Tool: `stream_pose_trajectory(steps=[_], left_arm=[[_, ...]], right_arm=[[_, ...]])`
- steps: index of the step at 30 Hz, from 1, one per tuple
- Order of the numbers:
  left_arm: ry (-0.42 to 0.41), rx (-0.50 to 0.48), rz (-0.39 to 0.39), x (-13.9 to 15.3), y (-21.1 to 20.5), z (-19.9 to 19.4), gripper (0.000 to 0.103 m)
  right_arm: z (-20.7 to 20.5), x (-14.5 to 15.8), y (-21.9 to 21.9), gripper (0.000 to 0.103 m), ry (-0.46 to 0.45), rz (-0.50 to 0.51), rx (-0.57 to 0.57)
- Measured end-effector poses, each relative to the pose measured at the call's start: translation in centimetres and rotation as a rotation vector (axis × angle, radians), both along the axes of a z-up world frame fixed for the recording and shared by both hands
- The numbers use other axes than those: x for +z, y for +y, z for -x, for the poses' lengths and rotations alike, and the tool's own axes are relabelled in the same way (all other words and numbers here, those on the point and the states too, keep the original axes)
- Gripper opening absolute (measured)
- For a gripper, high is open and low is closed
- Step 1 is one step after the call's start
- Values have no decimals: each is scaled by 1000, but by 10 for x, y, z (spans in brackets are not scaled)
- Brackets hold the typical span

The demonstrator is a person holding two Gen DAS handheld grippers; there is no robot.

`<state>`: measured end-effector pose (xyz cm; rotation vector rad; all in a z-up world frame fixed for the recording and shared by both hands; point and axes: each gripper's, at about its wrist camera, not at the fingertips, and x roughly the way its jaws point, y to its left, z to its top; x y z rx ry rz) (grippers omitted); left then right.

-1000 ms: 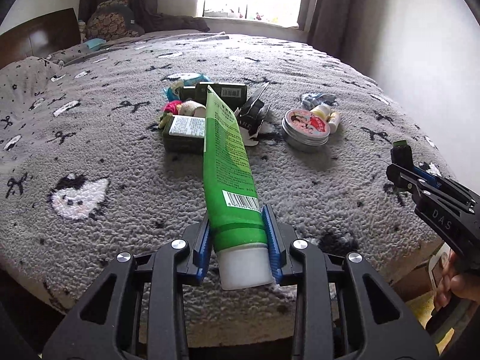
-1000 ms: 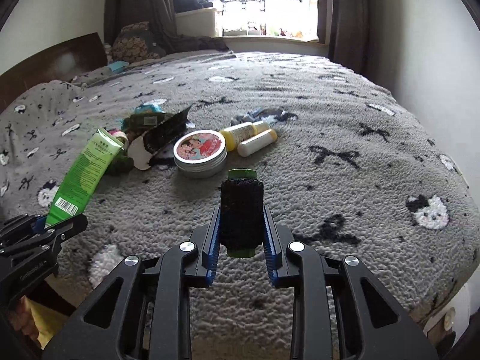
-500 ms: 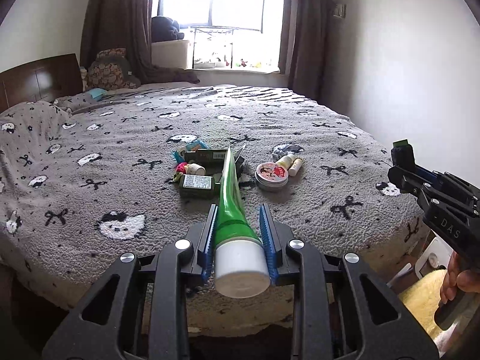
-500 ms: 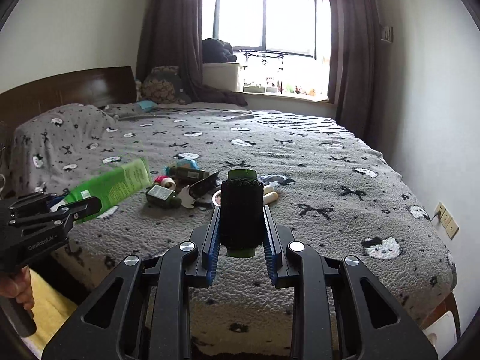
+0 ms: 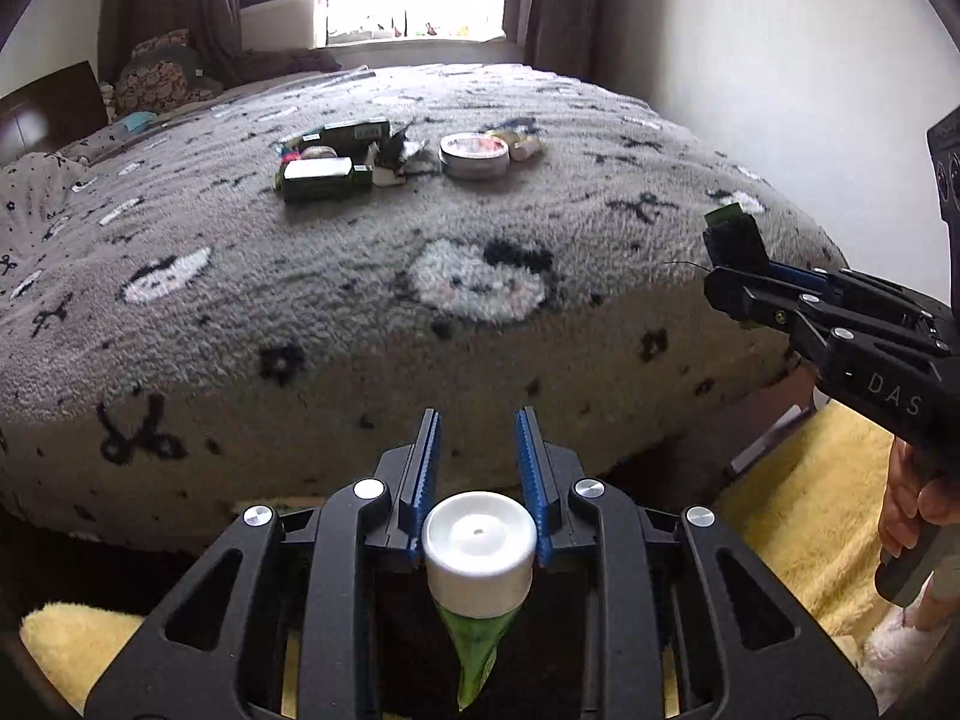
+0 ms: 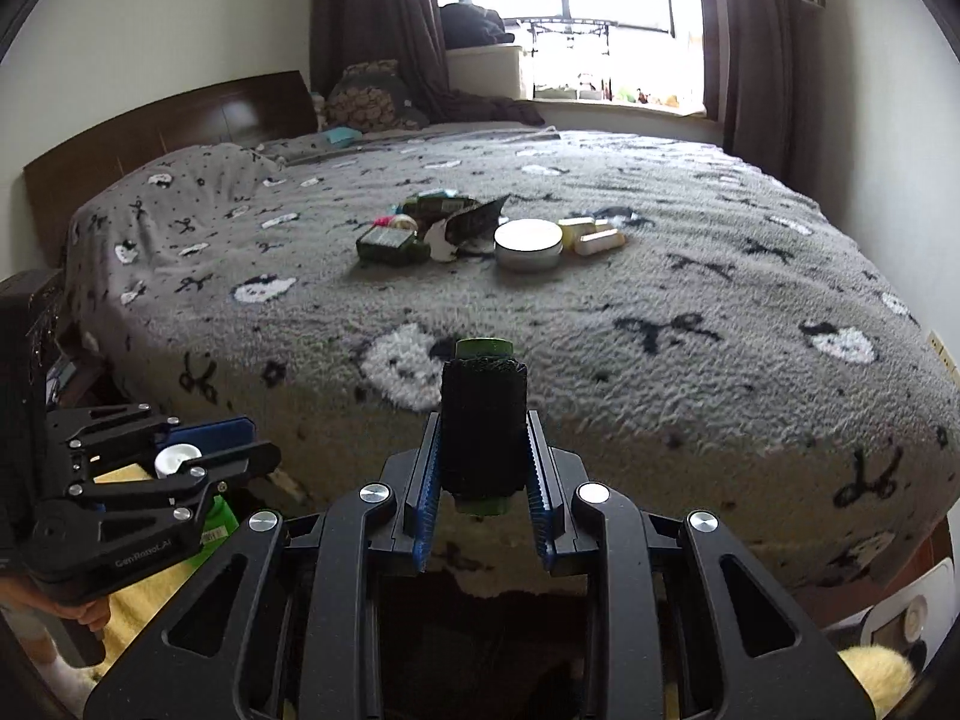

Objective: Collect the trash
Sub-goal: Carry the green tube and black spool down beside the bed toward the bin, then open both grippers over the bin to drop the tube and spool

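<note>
- The left gripper (image 5: 478, 468) has its blue jaws clamped on a green squeeze tube with a white round cap (image 5: 478, 546). The cap sits low between the jaws, at their back end. The tube hangs down under the gripper, past the near edge of the bed.
- The right gripper (image 6: 483, 468) has its blue jaws shut tight on a small spool wound with black thread, with green ends (image 6: 483, 426). The spool stands upright and pokes up above the jaw tips.
- In the left view, a hand (image 5: 918, 510) holds the handle of the right gripper at the right edge.
- A big bed with a fuzzy grey blanket with white cat faces and black bows (image 6: 690, 324) fills the space in front of both grippers.
- More trash lies near the middle of the bed, well apart from both grippers. From left to right: a dark green box with a white label (image 6: 387, 243), a torn dark wrapper (image 6: 474, 219), a round silver tin (image 6: 528, 246) and two small yellow tubes (image 6: 591, 235). They lie close together.
- A yellow fluffy rug (image 5: 810, 516) lies on the floor beside the bed.
- The bottom of the green tube is cut off by the picture's edge. The small things behind the green box are too tiny to tell.
</note>
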<state>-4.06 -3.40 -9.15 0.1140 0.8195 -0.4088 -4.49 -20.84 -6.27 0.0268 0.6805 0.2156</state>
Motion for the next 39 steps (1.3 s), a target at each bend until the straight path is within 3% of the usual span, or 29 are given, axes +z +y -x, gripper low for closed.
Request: stream_pose_trajectory(steps=[9,15,19,32,35,39], left_arm=[[193,-21,-15,-74,-2,-4,24],[221,-28,-43,-108,-6,-11,24],[248,-11,-60,-124,-3,-16,24],[374,-10,-59,-157,5,-21,24],[408,0,-21,-163,5,-23,24],[405,10,-13,-162,7,-28,24]], right_arm=[[-15,-86,9,26,237,-35,20],[-22,-128,20,26,386,-55,64],[-26,-145,28,26,462,3,64],[-28,-170,40,27,560,17,79],[-26,-177,43,27,565,57,100],[-21,-186,52,27,587,60,120]])
